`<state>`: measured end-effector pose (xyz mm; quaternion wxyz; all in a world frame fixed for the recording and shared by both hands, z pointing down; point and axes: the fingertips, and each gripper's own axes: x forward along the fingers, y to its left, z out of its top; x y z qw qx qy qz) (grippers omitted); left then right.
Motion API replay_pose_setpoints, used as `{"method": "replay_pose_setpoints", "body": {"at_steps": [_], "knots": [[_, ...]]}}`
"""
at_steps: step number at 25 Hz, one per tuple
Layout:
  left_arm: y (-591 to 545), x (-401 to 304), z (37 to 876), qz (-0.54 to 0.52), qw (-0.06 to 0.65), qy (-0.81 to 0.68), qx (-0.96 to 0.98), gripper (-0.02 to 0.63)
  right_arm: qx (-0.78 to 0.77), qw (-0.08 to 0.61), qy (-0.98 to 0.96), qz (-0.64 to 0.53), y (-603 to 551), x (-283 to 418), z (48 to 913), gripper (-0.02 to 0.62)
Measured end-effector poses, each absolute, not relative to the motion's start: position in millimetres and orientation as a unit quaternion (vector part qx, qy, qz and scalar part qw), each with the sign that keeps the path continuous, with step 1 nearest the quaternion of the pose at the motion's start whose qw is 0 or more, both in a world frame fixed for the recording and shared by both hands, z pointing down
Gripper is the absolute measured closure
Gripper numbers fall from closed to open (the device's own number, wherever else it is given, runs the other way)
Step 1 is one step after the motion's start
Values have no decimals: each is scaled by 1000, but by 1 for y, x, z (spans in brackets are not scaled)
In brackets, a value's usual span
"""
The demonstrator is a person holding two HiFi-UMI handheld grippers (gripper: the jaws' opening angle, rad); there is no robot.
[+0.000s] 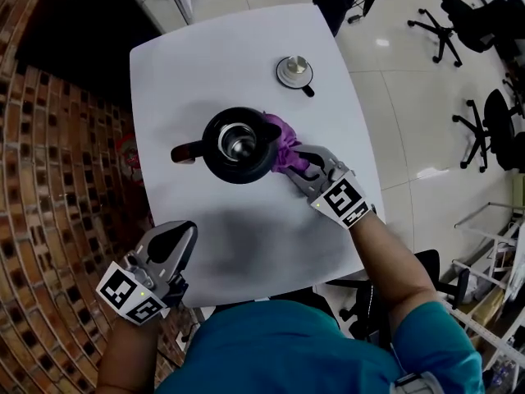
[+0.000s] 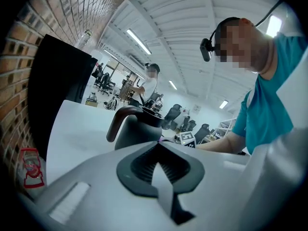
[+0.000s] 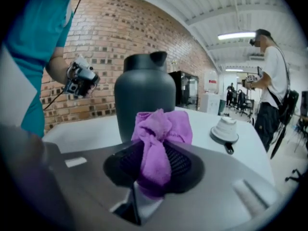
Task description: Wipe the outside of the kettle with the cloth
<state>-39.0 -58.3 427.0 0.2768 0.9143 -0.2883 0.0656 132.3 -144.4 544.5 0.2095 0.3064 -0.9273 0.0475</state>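
A dark lidless kettle (image 1: 236, 144) stands mid-table, its handle (image 1: 187, 152) pointing left. It also shows in the left gripper view as kettle (image 2: 137, 127) and in the right gripper view as kettle (image 3: 144, 100). My right gripper (image 1: 302, 164) is shut on a purple cloth (image 1: 283, 146), bunched against the kettle's right side. The cloth (image 3: 158, 143) is pinched between the jaws. My left gripper (image 1: 171, 249) hangs at the table's near left edge, away from the kettle, jaws together with nothing in them (image 2: 159, 170).
The kettle's lid (image 1: 294, 71) lies on the white table (image 1: 205, 64) behind the kettle. A brick wall (image 1: 49, 179) runs along the left. Office chairs (image 1: 484, 23) stand on the floor at right. A person (image 3: 272, 81) stands in the background.
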Motion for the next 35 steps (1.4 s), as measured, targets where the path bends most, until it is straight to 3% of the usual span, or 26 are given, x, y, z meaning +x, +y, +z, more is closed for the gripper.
{"method": "replay_pose_setpoints", "body": {"at_steps": [4,12,19,30,35], "knots": [[-60,-36,429,58,278,-288,914,604,295,249,-921,50,-145,133,557,503],[-54,-44,400,20,268,-289,919,604,270,223,-925,152,-104,123,475,503],[-48,-61,406,-1,280,-299,912,604,269,227,-903,247,-116,106,521,503],[-42,-97,412,-29,290,-322,901,604,297,267,-870,290,-114,112,556,503],[-39,-112,405,-42,289,-329,898,604,274,183,-862,385,-84,77,508,503]]}}
